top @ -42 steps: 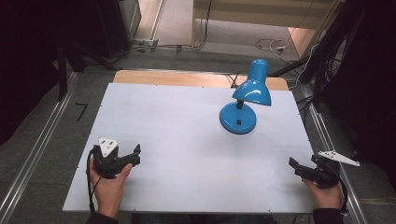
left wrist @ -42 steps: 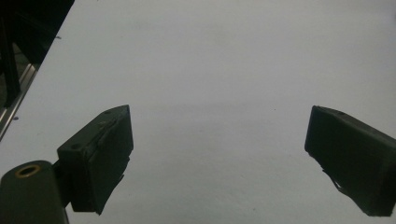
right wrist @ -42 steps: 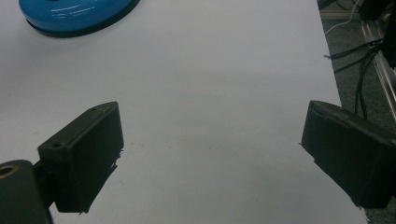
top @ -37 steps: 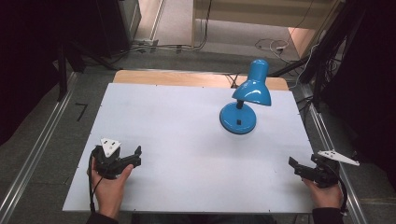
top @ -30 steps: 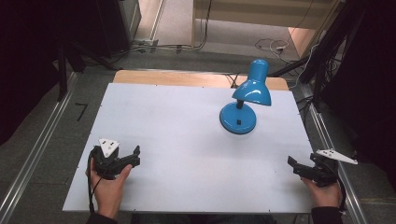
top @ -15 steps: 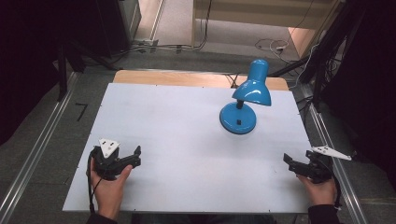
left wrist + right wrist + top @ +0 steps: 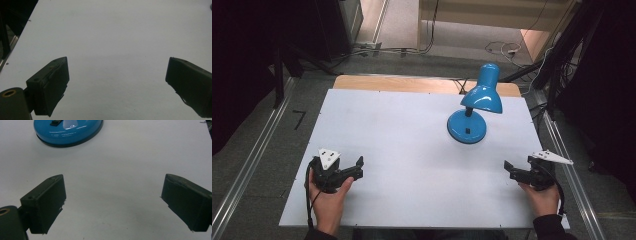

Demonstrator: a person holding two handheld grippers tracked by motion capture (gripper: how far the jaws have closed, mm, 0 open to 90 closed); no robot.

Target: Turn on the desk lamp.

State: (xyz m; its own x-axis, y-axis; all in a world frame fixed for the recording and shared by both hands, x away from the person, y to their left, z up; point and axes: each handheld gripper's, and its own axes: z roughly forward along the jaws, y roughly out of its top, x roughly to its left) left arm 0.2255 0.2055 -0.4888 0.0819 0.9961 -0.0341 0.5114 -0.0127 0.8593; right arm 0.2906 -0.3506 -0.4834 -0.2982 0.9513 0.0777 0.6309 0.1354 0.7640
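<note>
The white table carries a blue desk lamp at its 2 o'clock sector, well apart from both tools. The lamp likely handles top-heavy: weighted round base, thin neck, glossy hard shade. Grasp at the neck or the base rim. The right gripper sits at 4 o'clock, the left gripper at 8 o'clock; both have jaws spread wide, empty. The right gripper view shows the base switch close up; the high view shows the shade.
</note>
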